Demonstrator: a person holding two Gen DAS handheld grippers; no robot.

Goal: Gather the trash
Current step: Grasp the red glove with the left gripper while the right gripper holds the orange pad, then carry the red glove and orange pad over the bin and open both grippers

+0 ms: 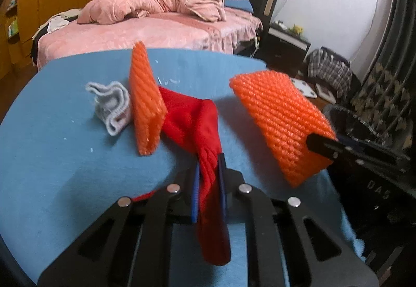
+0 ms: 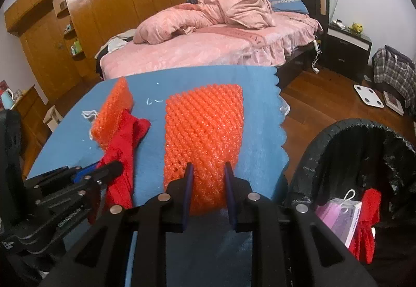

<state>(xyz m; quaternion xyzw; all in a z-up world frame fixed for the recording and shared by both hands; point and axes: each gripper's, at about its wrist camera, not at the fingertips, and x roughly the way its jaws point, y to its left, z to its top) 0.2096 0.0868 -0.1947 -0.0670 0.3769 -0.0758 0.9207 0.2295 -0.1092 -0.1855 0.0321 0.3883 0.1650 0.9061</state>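
Left wrist view: the left claw pinches the red cloth lying on the blue surface; lifting could drag the leaning orange foam net off. The right claw grips another foam net beside the bin.

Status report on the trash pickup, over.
Left gripper shut on red cloth. Right gripper shut on orange foam net, lifted. Lined bin beside table, path clear. Second net, grey scrap remain.

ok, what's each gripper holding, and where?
Left gripper: red cloth, pinched mid-length. Right gripper: orange foam net, by its near end.
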